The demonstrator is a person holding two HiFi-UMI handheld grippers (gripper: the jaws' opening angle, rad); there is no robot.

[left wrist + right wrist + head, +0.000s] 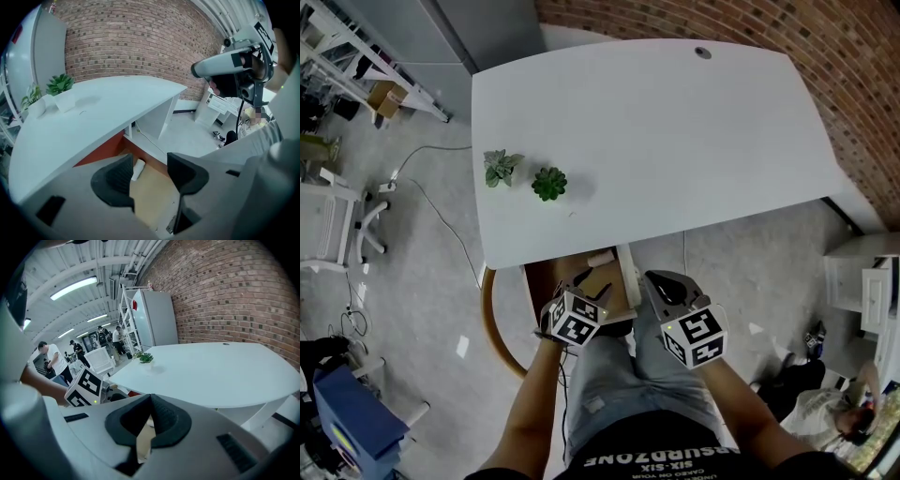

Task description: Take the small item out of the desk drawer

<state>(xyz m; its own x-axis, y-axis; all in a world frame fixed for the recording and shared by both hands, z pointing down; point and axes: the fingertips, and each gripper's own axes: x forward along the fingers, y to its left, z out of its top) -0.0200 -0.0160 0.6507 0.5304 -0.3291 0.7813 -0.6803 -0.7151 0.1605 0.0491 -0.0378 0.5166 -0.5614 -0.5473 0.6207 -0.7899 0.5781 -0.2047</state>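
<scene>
Under the front edge of the white desk (675, 131) a brown drawer (538, 281) stands pulled out. A small white roll-shaped item (600, 256) lies at its back, also seen as the white roll (138, 169) on the tan drawer floor (150, 197) in the left gripper view. My left gripper (584, 289) hovers over the drawer, open, nothing between its jaws; the left gripper (150, 161) points at the roll without touching it. My right gripper (654, 279) sits beside the drawer's right side; the right gripper (150, 398) is shut, jaw tips together, empty.
Two small potted plants (502, 167) (549, 184) stand on the desk's left part. A brick wall (825, 56) runs behind the desk, a white cabinet (862, 281) stands to the right. My legs are right under the grippers. People stand far off (51, 359).
</scene>
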